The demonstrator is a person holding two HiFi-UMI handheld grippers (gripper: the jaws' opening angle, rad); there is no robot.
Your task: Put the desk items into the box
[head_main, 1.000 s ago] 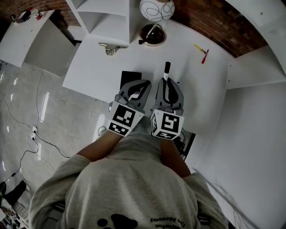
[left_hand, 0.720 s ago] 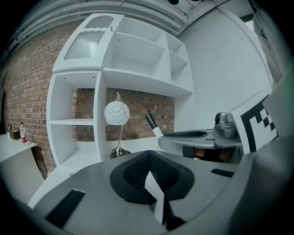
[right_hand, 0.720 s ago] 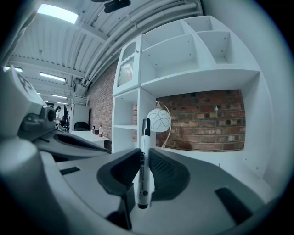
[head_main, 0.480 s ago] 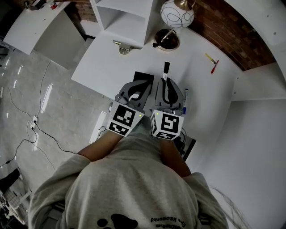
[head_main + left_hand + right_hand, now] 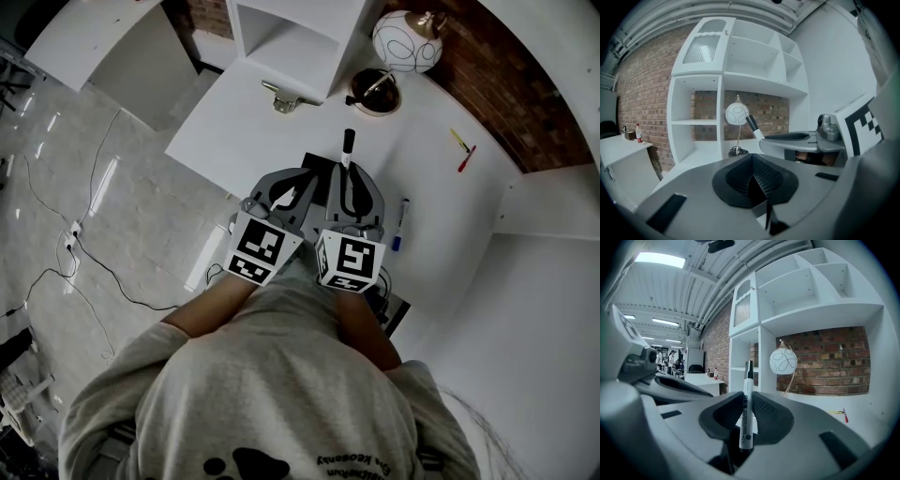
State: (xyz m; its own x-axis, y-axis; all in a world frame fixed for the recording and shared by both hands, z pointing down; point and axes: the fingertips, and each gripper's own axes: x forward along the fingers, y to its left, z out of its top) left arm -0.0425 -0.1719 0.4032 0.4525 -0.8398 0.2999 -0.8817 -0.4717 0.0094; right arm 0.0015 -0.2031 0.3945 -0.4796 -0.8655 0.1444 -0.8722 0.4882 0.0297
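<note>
My right gripper (image 5: 349, 180) is shut on a white marker with a black cap (image 5: 349, 148), which sticks out forward over the white desk (image 5: 244, 141). In the right gripper view the marker (image 5: 747, 404) stands upright between the ribbed pads (image 5: 765, 416). Close beside it on the left, my left gripper (image 5: 296, 182) has its jaws together with nothing between them; its pads (image 5: 761, 176) meet in the left gripper view. A black box-like thing (image 5: 317, 161) shows just past the fingertips, mostly hidden by both grippers.
A blue pen (image 5: 401, 223) lies on the desk right of the grippers. A yellow pen and a red pen (image 5: 465, 150) lie at the far right. A white globe lamp (image 5: 408, 42) on a dark base (image 5: 375, 91), a metal clip (image 5: 283, 97) and a shelf unit (image 5: 300, 37) stand behind.
Both grippers, side by side, have moved left over the desk with the marker still held. The lamp and pens have slid right in the head view, and the blue pen has come into sight.
</note>
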